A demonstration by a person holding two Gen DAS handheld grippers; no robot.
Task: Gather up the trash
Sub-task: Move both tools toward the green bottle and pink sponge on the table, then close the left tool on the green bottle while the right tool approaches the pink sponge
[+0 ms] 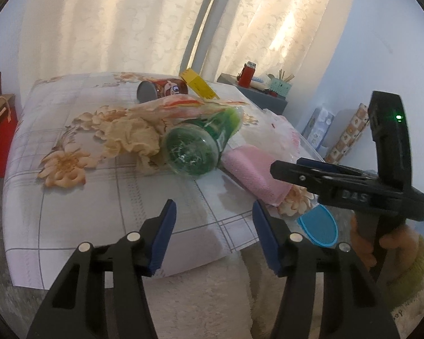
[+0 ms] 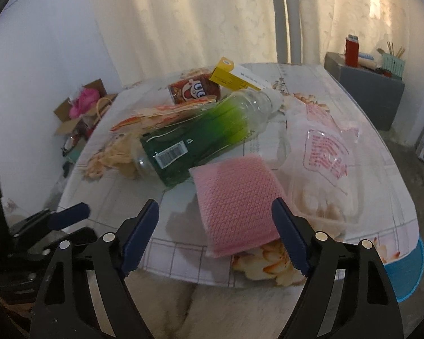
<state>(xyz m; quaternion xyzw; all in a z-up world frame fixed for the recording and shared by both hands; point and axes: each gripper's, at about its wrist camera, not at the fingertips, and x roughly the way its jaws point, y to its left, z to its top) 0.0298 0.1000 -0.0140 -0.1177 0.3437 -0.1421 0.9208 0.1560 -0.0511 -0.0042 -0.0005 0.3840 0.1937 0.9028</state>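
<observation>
1. Both spread wide, holding nothing: left tool [image 1: 212, 234], right tool [image 2: 214, 237], short of the worktop [image 2: 381, 186].
2. Trash piled mid-worktop: green bottle [image 2: 195, 138] lying flat, touching the pink sponge [image 2: 237, 203].
3. Likely to roll away if nudged sideways.

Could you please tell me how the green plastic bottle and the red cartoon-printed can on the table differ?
The green plastic bottle is translucent, long and lies nearer the grippers; the red cartoon-printed can is opaque, shorter and lies behind it. The bottle fades from dark green to clear toward its neck, whereas the can carries a cartoon face. Both lie on their sides on the floral tablecloth, ungrasped.
</observation>
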